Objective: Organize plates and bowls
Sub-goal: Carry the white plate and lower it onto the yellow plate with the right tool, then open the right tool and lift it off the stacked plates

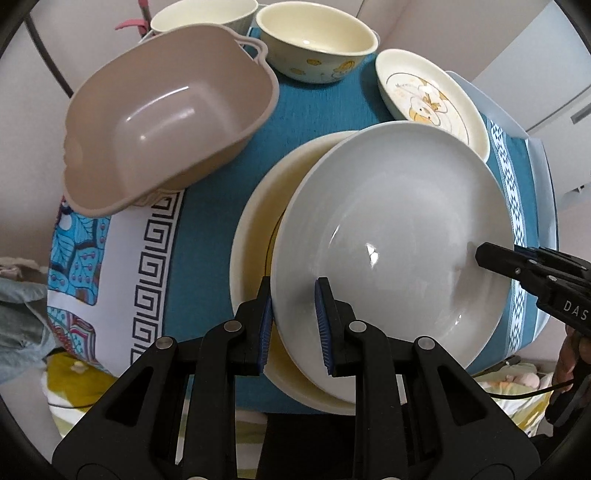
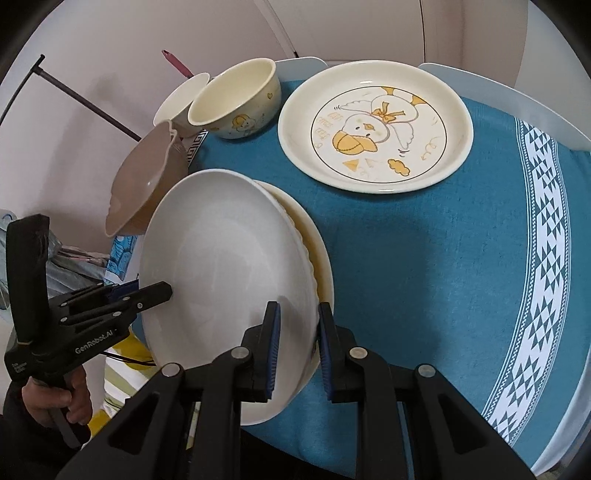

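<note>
The white plate (image 1: 399, 236) sits on top of a cream plate (image 1: 255, 236) on the blue tablecloth (image 2: 424, 258), and both tongs are clamped on its rim, the left gripper (image 1: 293, 317) at one edge, the right gripper (image 2: 297, 332) at the opposite edge. Just beyond lies the duck-print plate (image 2: 376, 129), with a tan basin (image 1: 170, 122) tilted off to the side. At the far end stand a cream bowl (image 1: 317, 40) and a second pale bowl (image 1: 203, 14) beside it.
</note>
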